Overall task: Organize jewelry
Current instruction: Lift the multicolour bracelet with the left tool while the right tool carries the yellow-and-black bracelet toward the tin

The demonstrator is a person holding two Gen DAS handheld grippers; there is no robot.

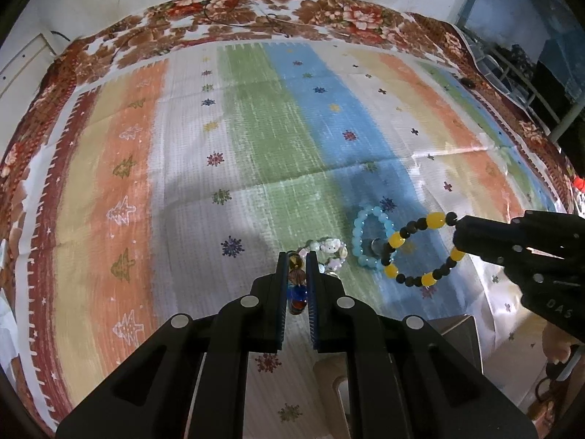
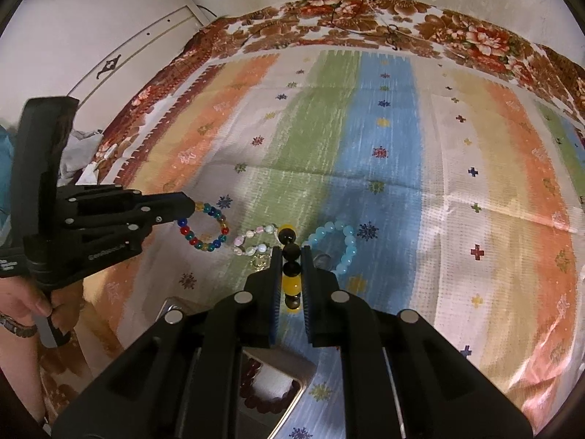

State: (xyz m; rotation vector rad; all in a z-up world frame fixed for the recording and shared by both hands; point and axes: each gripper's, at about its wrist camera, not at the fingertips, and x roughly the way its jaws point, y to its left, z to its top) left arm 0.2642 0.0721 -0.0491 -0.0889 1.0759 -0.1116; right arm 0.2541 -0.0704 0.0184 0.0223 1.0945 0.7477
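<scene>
A: Left gripper [image 1: 296, 274]?
B: Fingers clamped on multicoloured bead bracelet [image 2: 204, 228], left of pastel charm bracelet [image 2: 252, 243].
A: Right gripper [image 2: 291, 278]?
B: Gripping yellow-and-black bead bracelet [image 1: 420, 250], near light-blue bead bracelet [image 1: 369, 236] on striped cloth [image 1: 256, 139].

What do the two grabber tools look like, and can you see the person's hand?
Both tools, left and right, are chunky black plastic with round silver bolts and blue ribbed pads inside. The right has pale letters on its side. A bare hand shows a beaded wristband.
</scene>
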